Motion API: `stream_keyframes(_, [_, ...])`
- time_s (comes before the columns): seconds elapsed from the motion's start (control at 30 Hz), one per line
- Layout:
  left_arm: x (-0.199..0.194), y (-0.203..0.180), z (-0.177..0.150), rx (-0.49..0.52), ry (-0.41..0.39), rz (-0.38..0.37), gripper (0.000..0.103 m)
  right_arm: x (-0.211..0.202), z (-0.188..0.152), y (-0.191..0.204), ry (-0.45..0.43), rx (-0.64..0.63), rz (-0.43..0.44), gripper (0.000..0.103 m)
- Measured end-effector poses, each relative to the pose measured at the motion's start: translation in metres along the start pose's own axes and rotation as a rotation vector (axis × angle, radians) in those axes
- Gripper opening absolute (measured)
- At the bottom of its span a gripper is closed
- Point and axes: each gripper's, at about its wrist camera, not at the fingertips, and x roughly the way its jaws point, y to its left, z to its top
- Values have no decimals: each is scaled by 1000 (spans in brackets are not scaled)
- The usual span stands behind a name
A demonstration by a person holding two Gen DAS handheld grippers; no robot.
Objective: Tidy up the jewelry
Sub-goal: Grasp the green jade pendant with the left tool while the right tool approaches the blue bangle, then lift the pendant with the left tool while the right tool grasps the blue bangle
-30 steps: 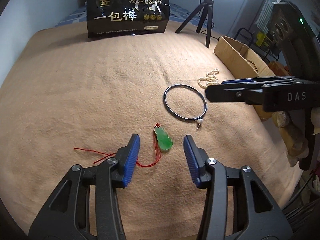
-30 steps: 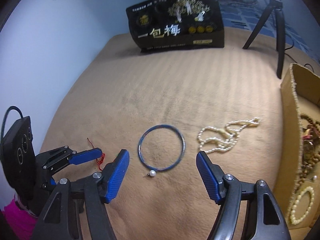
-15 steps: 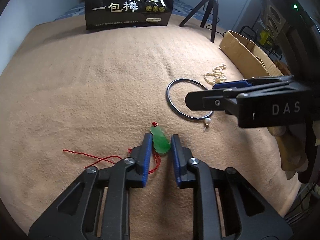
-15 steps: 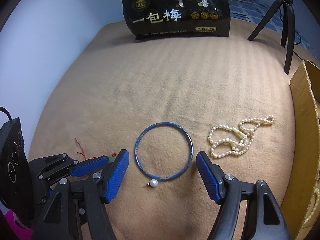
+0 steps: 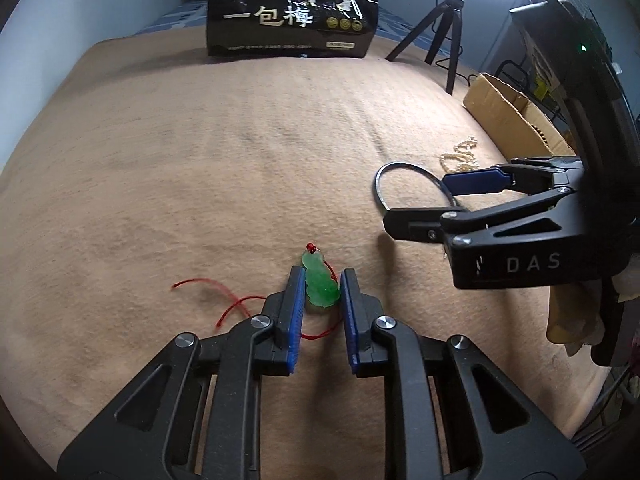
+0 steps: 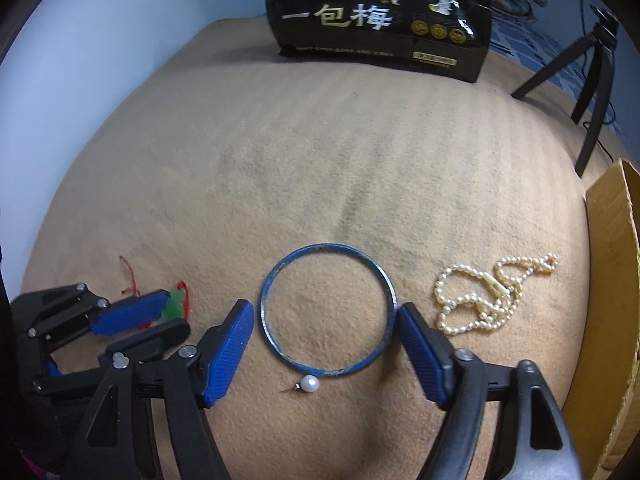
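Note:
A green jade pendant (image 5: 319, 282) on a red cord (image 5: 224, 308) lies on the tan blanket. My left gripper (image 5: 320, 286) is shut on the pendant, its blue pads touching both sides; it also shows in the right wrist view (image 6: 160, 312). A blue bangle (image 6: 328, 316) lies flat on the blanket, with a small pearl pin (image 6: 309, 383) at its near edge. My right gripper (image 6: 326, 332) is open, its pads on either side of the bangle. A pearl necklace (image 6: 488, 296) lies to the right of the bangle.
A cardboard box (image 6: 612, 312) stands at the right edge of the blanket and shows in the left wrist view (image 5: 516, 120) too. A black snack bag (image 6: 384, 16) stands at the far edge. A tripod (image 5: 444, 36) with a ring light stands at the far right.
My left gripper moved forward and closed on the jade pendant. My right gripper moved forward and down until its open pads straddle the bangle.

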Motion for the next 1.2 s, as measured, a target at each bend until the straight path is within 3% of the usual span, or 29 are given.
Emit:
stream_keyframes(0.13, [-3, 6, -2, -7, -1, 7, 17, 5, 0, 6, 7, -33, -38, 83])
stream_keyframes(0.27, [-5, 9, -3, -13, -2, 8, 17, 6, 0, 11, 3, -66, -70, 74])
stream_keyframes(0.6, [-17, 7, 0, -28, -19, 8, 17, -16, -6, 8, -44, -49, -26, 74])
stream_keyframes(1.2, [-72, -34, 16, 10, -120, -47, 17, -132, -27, -22, -224, -3, -21, 74])
